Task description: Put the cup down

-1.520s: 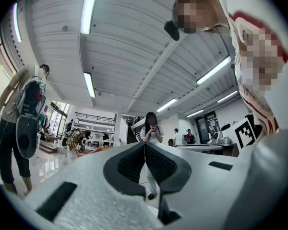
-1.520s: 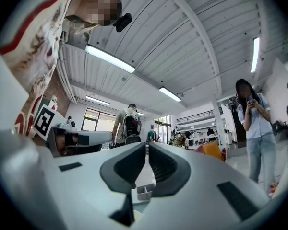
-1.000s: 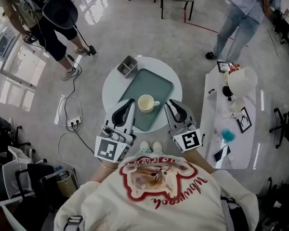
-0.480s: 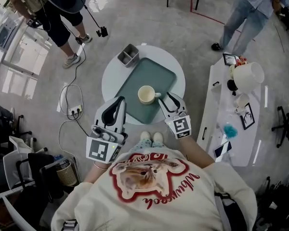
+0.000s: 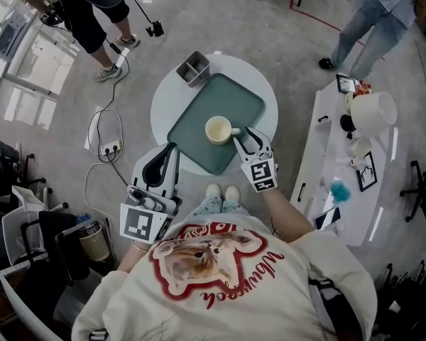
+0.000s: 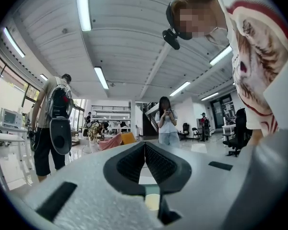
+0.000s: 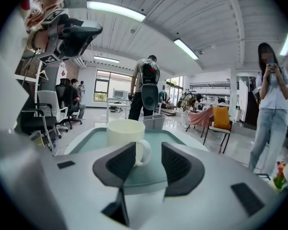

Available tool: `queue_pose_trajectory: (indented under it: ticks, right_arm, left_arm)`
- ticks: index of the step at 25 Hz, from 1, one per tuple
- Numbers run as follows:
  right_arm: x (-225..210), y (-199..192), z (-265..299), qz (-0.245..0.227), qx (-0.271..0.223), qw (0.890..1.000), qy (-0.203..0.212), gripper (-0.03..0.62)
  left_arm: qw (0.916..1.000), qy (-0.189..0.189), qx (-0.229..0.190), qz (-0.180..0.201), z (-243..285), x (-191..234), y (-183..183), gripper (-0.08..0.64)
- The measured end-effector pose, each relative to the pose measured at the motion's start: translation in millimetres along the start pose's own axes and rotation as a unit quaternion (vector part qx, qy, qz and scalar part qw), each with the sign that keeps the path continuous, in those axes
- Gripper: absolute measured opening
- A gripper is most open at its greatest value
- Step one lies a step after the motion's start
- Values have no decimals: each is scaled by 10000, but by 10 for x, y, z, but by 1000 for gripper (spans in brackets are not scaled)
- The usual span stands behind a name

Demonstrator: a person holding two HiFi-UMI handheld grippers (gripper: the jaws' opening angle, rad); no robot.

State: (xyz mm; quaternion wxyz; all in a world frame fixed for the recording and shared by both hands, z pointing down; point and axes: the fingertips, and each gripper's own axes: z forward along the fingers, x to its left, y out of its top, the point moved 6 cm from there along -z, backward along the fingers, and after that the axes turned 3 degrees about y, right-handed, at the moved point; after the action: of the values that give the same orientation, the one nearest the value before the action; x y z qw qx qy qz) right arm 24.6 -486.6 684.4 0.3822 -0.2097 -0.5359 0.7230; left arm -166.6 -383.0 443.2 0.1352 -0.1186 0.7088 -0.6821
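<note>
Cup (image 5: 218, 129), cream and upright, stands on the grey-green tray (image 5: 231, 94), near that tray's middle, with its handle turned to the right and near side. The tray lies on a round white table (image 5: 162, 109). On the same table a small metal bin (image 5: 193, 67) sits just past the tray's far left corner, well apart from the cup.

The right gripper (image 5: 243, 135) hangs at the tray's near right edge with its jaws spread wide. The cup's handle lies at the mouth of the gap and neither pad presses on it. The left gripper (image 5: 172, 148) is held back at the table's near left rim, jaws closed together with nothing between them.

A long white side table (image 5: 319, 169) stands to the right, and a power strip (image 5: 111, 148) with cable lies on the floor to the left.
</note>
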Motion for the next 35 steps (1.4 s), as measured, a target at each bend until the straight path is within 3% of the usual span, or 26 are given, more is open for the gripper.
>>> queue_pose_trajectory:
  ticks: [7,12,23,27,31,35]
  right_arm:
    - [-45,-83,197,-184,374,9991,-61,141]
    - [-123,-107,311,81,274,9994,-183,141]
    - [-211,-66,549,437,118,9990,-8,127]
    - [-152,-69,601,514,11,9986,152,64]
    - [-131,-51,604,665,-77,9975,219,63]
    - [-49,72,578,613,-67,9976,327,63]
  left_arm:
    - [9997,240,-25,63,-179,46,60,15]
    - [9989,451,45,101,-332,114,56,15]
    - [9971,744,84,144,-503,208,57,15]
    - [9964,712,-360,274,-522,247,142,15]
    - [9966,776,-181,223,-542,282,119,15]
    - [9965,672,-414,284,-524,320,162,15]
